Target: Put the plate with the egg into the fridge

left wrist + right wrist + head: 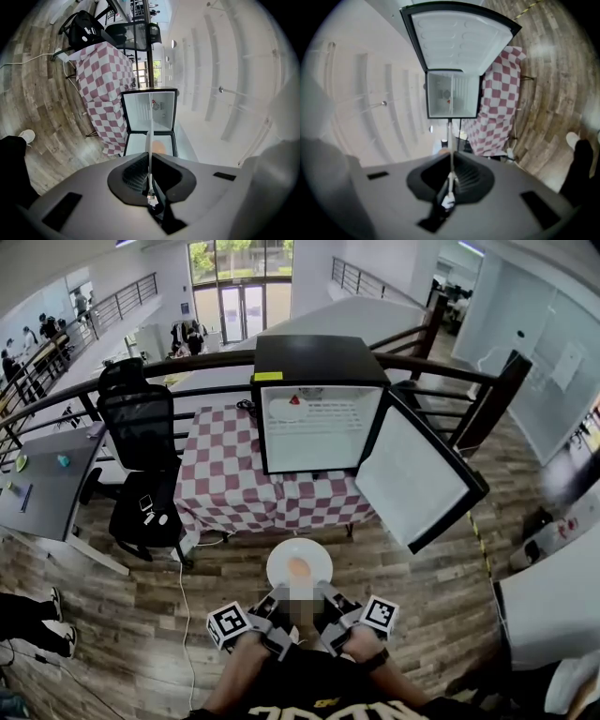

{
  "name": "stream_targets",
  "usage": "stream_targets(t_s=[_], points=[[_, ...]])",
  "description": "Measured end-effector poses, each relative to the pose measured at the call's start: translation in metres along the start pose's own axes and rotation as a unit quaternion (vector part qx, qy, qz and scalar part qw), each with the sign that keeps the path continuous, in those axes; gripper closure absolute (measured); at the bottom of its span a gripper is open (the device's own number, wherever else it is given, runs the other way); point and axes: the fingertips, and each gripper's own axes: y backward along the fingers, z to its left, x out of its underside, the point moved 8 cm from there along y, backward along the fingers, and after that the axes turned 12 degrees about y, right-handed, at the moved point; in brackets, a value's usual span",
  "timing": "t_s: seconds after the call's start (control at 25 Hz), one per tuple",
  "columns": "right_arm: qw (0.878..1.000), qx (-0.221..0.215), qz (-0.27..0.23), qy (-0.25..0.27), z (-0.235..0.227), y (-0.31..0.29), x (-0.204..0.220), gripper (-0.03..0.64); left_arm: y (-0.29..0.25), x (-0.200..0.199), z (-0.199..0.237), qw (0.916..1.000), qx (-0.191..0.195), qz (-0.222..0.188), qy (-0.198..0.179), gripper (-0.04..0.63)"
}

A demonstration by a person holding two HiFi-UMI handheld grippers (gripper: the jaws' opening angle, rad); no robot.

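A white plate (298,563) with an orange egg (298,569) on it hangs over the wooden floor, in front of the open fridge (319,427). My left gripper (275,601) is shut on the plate's near left rim, and my right gripper (325,599) is shut on its near right rim. In the left gripper view the plate (150,140) shows edge-on between the jaws of the left gripper (149,161), with the egg (159,146) beyond. The right gripper view shows the plate's rim (450,140) clamped in the right gripper (451,161), pointing at the fridge (452,96). A small item lies on the fridge's upper shelf.
The fridge stands on a table with a red-and-white checked cloth (225,484); its door (412,474) swings out to the right. A black office chair (141,427) and a grey desk (47,484) are at the left. A railing runs behind. A cable (183,606) crosses the floor.
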Motion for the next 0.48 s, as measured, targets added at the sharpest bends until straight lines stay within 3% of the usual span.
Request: stream_targets(t_s=[0.48], points=[[1.000, 0.020, -0.015, 0.010, 0.009, -0.046, -0.004, 0.584, -0.023, -0.049, -0.012, 0.9995, -0.006, 0.027, 0.013, 0.560]])
